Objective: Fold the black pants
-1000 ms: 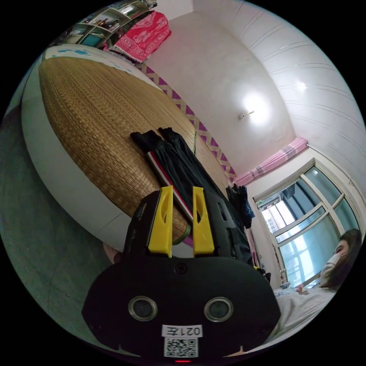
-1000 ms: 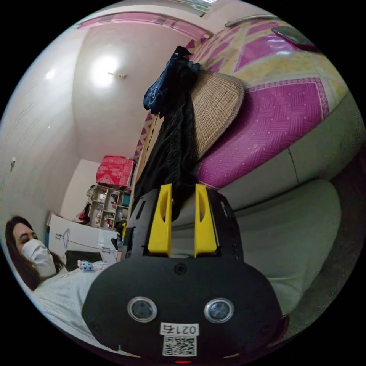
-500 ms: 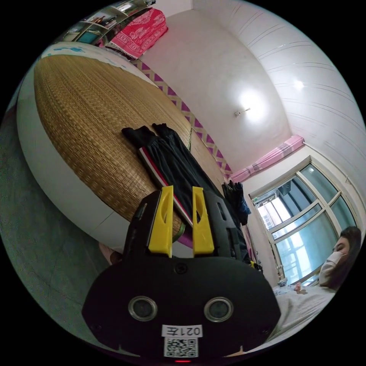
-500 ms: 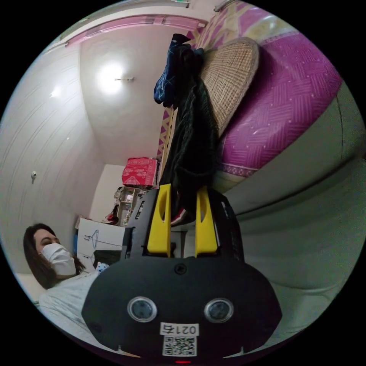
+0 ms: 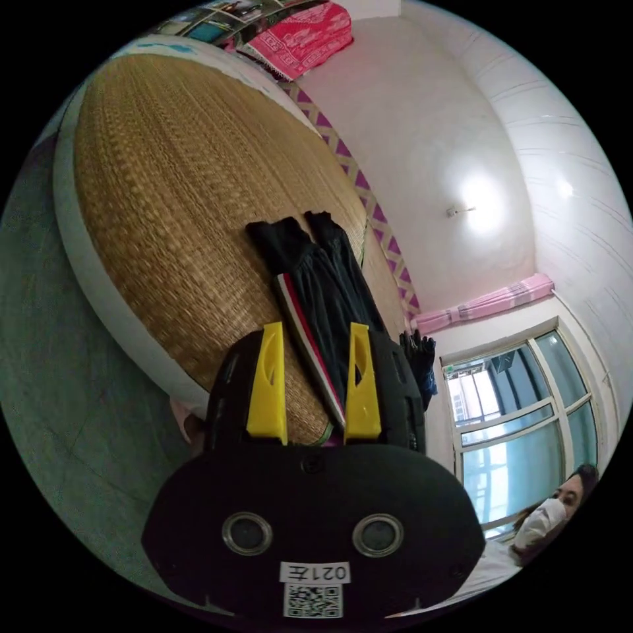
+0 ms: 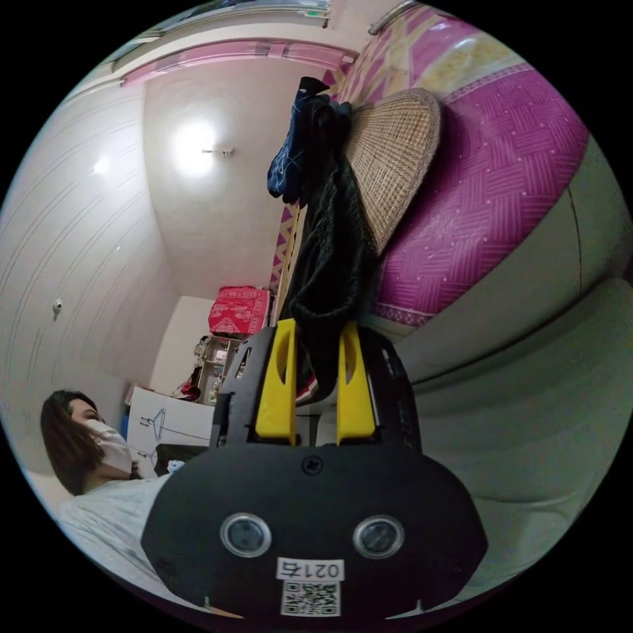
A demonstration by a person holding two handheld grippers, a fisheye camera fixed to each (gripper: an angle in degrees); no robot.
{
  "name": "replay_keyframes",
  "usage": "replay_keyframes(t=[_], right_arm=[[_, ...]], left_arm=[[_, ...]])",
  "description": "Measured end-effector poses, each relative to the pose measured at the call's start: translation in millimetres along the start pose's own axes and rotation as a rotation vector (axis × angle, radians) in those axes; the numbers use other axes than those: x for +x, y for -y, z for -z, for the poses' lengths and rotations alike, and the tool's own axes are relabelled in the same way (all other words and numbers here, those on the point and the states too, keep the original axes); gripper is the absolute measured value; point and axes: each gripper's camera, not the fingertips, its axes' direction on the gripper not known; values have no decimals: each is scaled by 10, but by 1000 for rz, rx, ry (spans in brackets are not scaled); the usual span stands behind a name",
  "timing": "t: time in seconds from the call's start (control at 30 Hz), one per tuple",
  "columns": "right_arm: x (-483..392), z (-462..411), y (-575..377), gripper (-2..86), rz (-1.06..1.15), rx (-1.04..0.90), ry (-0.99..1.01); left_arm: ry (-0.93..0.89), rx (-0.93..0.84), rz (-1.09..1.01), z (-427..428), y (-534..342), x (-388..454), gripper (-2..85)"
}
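The black pants (image 5: 316,290), with a white and red side stripe, lie stretched out on the woven mat (image 5: 178,184) of a bed. My left gripper (image 5: 315,328) is open at the near end of the pants, the striped edge running between its jaws. In the right gripper view the pants (image 6: 330,250) hang over the mat's edge. My right gripper (image 6: 316,324) holds its jaws apart with the bunched waist end between them; I see no squeeze on the cloth.
A dark blue garment (image 6: 290,158) lies on the mat beyond the pants. Pink patterned bedding (image 6: 475,198) shows under the mat. A person in a face mask (image 6: 99,442) sits close by. A window (image 5: 508,422), shelves with a red cloth (image 6: 239,310) and grey floor (image 5: 53,369) surround the bed.
My left gripper's jaws have spread wider and it has come closer over the striped edge. My right gripper has slid onto the hanging waist end, its jaw gap unchanged.
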Motion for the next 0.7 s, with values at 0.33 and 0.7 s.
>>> replay_keyframes(t=[0.33,0.7], right_arm=[[-117,-229,129,40,0,-34,68],[-1177,-1098,1836,36,167,-106,115]], left_arm=[[-53,-94,-38,-450,241,149,-7],[129,-160,-332,-1435,1460,1636,-7]])
